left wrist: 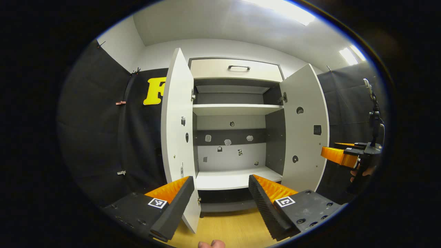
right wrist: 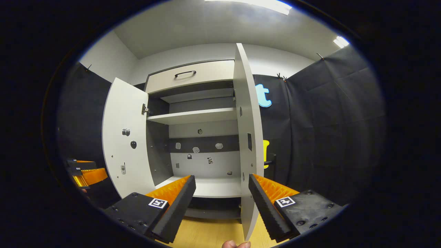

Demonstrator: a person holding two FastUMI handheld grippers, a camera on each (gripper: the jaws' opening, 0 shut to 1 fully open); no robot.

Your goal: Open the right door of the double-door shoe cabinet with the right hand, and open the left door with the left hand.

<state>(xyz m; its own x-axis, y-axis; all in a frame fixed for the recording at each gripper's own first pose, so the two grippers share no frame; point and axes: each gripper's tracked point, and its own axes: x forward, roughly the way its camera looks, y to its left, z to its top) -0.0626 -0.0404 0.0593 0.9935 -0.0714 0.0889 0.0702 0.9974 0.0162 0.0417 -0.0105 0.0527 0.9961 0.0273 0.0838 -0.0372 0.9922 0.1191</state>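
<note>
Black cloth walls the booth behind the double-door shoe cabinet (left wrist: 237, 113), which stands on a wooden floor (left wrist: 227, 230). We see both the left door (left wrist: 177, 131) and the right door (left wrist: 305, 127) swung wide, baring the shelves (left wrist: 237, 109). We judge the opening step complete; the next move calls only for drawing back. Our left gripper (left wrist: 220, 199) and right gripper (right wrist: 222, 203) each gape wide, holding nothing, each with its own door's lower edge just beside one finger.
</note>
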